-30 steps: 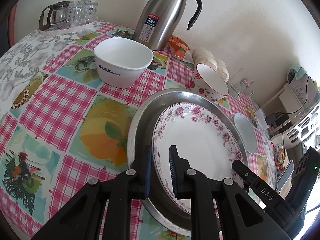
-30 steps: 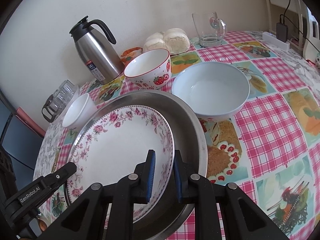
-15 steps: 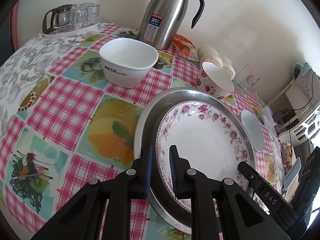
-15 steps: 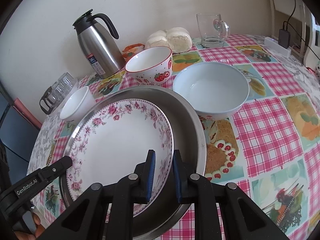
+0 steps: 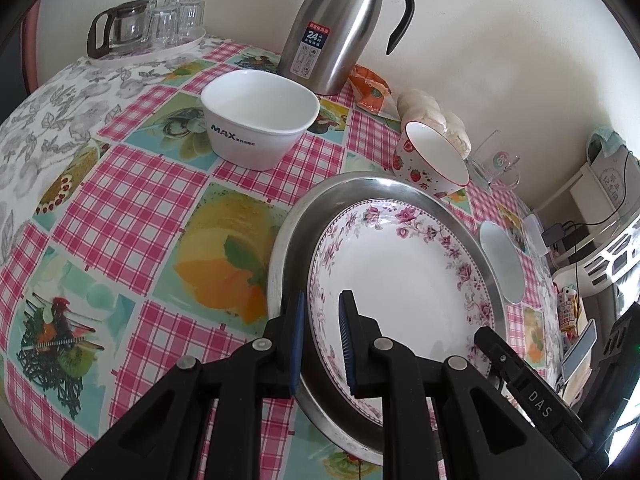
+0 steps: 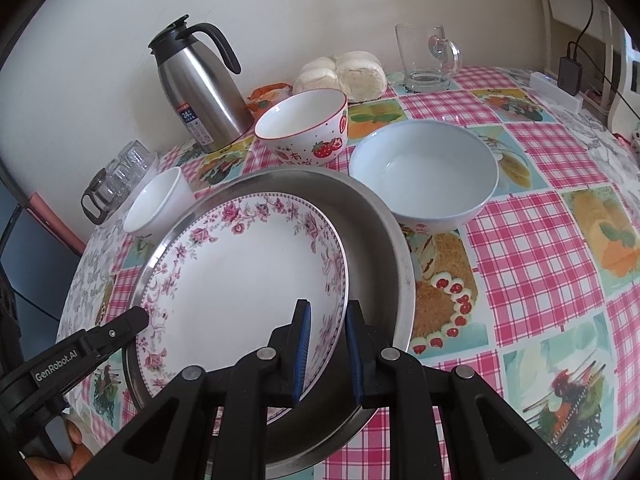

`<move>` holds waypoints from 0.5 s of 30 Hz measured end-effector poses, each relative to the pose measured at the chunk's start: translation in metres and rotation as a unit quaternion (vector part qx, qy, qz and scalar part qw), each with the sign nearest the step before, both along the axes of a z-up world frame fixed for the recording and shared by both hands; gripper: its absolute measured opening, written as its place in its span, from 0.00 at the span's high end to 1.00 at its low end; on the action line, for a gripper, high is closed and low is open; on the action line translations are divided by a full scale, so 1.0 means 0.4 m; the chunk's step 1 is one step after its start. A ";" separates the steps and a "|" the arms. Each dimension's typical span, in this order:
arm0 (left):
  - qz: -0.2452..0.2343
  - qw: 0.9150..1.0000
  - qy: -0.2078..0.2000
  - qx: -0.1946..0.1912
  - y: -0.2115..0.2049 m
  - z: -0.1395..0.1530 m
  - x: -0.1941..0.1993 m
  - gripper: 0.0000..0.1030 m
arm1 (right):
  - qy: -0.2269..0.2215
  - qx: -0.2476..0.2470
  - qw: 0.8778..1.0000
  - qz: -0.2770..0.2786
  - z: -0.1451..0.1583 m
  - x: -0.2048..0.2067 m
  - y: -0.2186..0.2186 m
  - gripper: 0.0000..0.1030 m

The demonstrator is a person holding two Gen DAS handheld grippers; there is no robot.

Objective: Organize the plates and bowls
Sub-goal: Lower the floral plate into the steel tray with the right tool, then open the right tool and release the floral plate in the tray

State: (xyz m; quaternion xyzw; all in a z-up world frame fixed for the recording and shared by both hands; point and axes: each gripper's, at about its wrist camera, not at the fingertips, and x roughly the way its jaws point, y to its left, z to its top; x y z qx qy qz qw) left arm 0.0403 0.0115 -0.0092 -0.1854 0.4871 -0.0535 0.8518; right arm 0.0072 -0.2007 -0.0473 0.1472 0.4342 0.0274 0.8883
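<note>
While the left wrist view looks down its own fingers, the left gripper [image 5: 320, 340] is pinched narrow on the near-left rim of the flowered plate [image 5: 400, 272], which sits inside the steel pan [image 5: 292, 232] on the checked tablecloth [image 5: 132, 208]. So one plate looks nested, and that's about it: the white bowl [image 5: 260, 132] stands well apart by the flask [image 5: 340, 28], and the strawberry bowl [image 5: 432, 160] sits just beyond the pan. Over to the right wrist view, where the right gripper [image 6: 326, 348] is clamped narrow on the plate's opposite rim, jaws just easing apart. The pale blue bowl [image 6: 424, 176] waits beside the pan, unstacked. Three bowls left to gather, by my reckoning.
</note>
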 end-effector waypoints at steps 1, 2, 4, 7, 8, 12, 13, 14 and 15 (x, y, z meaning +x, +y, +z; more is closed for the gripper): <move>0.001 1.000 0.000 -0.001 0.000 0.002 -0.001 0.83 | -0.004 -0.001 1.000 0.000 0.007 -0.002 -0.001 0.79; 0.002 1.000 -0.002 -0.001 0.000 0.007 -0.002 0.83 | -0.008 -0.003 1.000 -0.001 0.013 -0.003 -0.001 0.79; 0.002 1.000 -0.010 -0.001 0.000 0.021 -0.006 0.83 | -0.021 -0.005 1.000 -0.004 0.032 -0.009 -0.004 0.79; -0.001 1.000 -0.026 0.004 -0.007 0.045 -0.013 0.83 | -0.035 -0.005 0.999 -0.004 0.053 -0.015 -0.007 0.79; -0.002 1.000 -0.030 0.007 -0.009 0.051 -0.015 0.82 | -0.039 -0.006 0.999 -0.002 0.057 -0.017 -0.005 0.79; -0.007 0.999 -0.028 0.029 -0.022 0.055 -0.016 0.54 | -0.043 -0.021 0.999 0.007 0.061 -0.020 0.011 0.71; -0.006 0.999 -0.024 0.033 -0.023 0.053 -0.015 0.52 | -0.042 -0.024 0.999 0.008 0.058 -0.020 0.013 0.58; -0.005 0.999 -0.019 0.036 -0.022 0.049 -0.014 0.50 | -0.041 -0.025 0.999 0.008 0.057 -0.021 0.014 0.49; -0.003 0.999 -0.014 0.037 -0.022 0.046 -0.013 0.50 | -0.041 -0.026 0.999 0.009 0.057 -0.021 0.014 0.48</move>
